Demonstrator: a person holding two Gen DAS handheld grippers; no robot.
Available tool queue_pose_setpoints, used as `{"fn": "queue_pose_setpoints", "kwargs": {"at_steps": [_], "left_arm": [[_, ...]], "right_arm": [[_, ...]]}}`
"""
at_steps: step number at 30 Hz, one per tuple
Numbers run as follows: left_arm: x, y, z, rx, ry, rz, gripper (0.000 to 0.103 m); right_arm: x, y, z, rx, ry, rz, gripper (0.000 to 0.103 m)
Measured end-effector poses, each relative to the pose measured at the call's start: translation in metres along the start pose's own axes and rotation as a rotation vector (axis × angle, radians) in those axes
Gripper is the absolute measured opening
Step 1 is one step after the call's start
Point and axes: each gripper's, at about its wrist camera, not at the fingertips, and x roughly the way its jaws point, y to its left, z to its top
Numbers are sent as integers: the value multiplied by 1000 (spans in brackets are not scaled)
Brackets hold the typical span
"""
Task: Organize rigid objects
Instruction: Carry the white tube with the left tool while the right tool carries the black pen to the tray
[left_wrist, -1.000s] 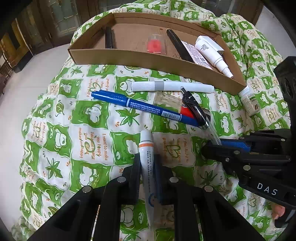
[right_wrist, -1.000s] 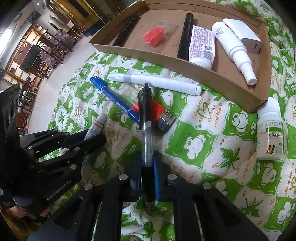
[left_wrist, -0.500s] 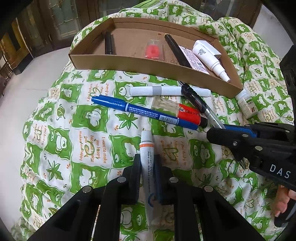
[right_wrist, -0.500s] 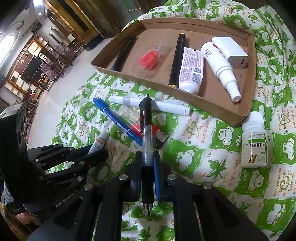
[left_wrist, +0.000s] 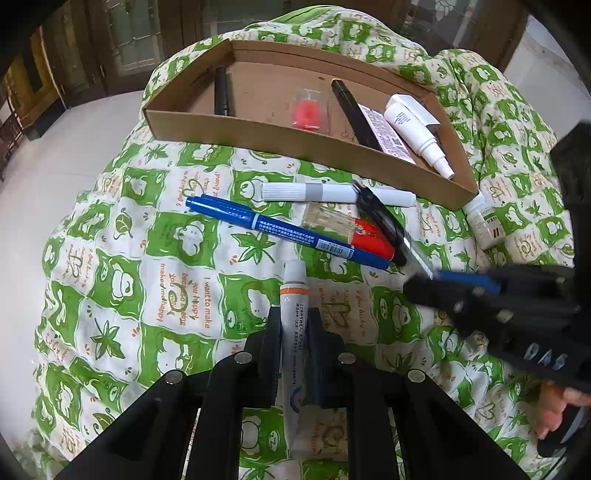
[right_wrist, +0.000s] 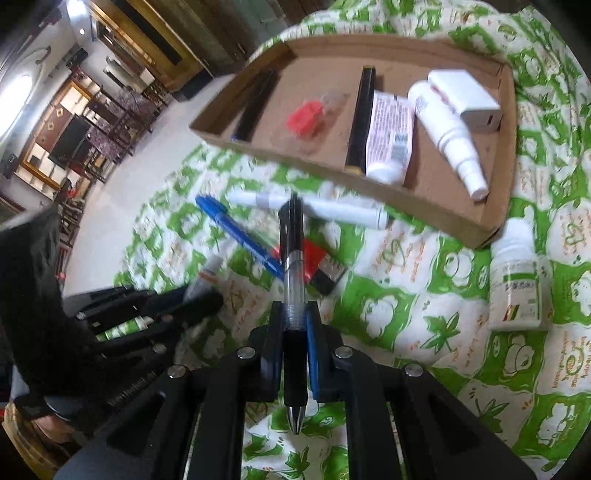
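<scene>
Left gripper (left_wrist: 294, 325): clamped on a soft white ointment tube (left_wrist: 295, 332).
Right gripper (right_wrist: 294, 325): clamped on a clear-barrelled black pen (right_wrist: 293, 280).
Ahead: shallow cardboard tray (left_wrist: 295, 138).

green frog-print blanket (left_wrist: 122, 280) carries a cardboard tray (left_wrist: 295, 138) far ahead of the fingers, white marker (left_wrist: 332, 192), blue marker (left_wrist: 280, 230) and lighter (left_wrist: 354, 230) nearer, pill bottle (right_wrist: 517, 291) off right.
</scene>
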Motion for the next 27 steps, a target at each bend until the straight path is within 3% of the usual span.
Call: {"fn": "queue_pose_setpoints", "kwargs": {"at_steps": [5,10,19,27], "left_arm": [[-3,4,-1,-3,-2,-6,13],[-7,3,1,-14,-15,-15,13],[-11,13,1,-59,-14,-31,13],[-19,15,4,-62,-27,-14,13]], "right_arm": [[10,2,-3,-9,44,-18,11],[3,3,-2,-11,6,1,11],[-10,13,0,-34,-52,109,11],[-15,12,2,-20,-77,112,11]]}}
